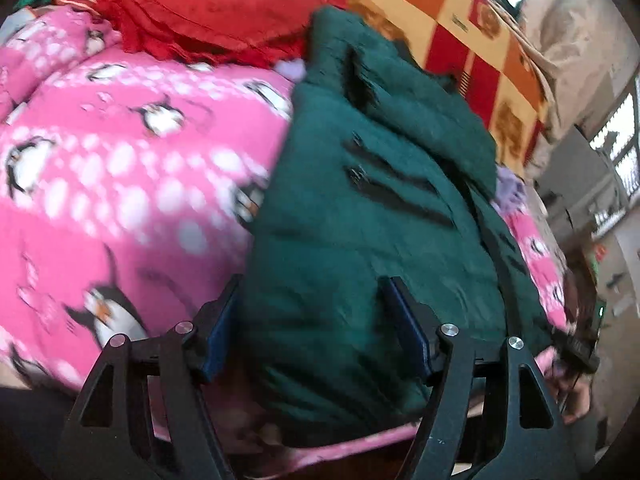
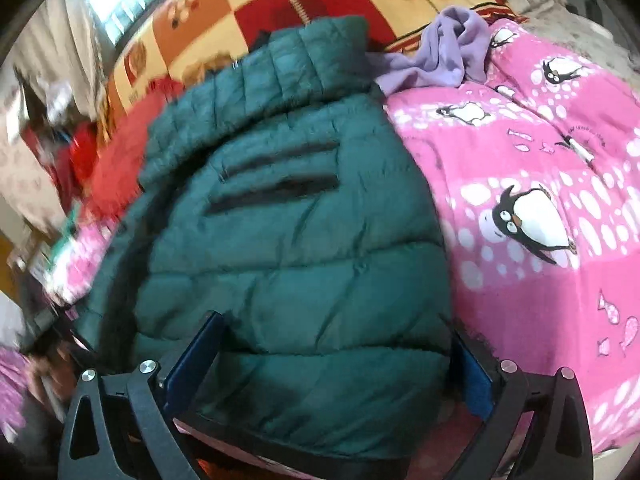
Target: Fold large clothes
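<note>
A dark green quilted jacket [image 1: 360, 200] [image 2: 288, 220] lies folded on a pink penguin blanket [image 1: 120, 168] [image 2: 540, 160], with two black zip pockets on top. My left gripper [image 1: 314, 320] sits at the jacket's near left corner. Its jaws are apart, the puffy edge lies between the blue pads [image 1: 222, 332], and I see no squeeze on it. My right gripper [image 2: 332, 364] straddles the jacket's near hem with its jaws wide, one pad [image 2: 474, 376] at the right edge of the jacket. The picture is blurred.
A red fringed cloth [image 1: 192, 4] lies beyond the jacket, and an orange and red checked blanket [image 1: 472, 40] [image 2: 224, 8] covers the far side. A lilac garment [image 2: 448, 48] lies crumpled by the collar. A hand [image 1: 576, 392] shows at the bed's edge.
</note>
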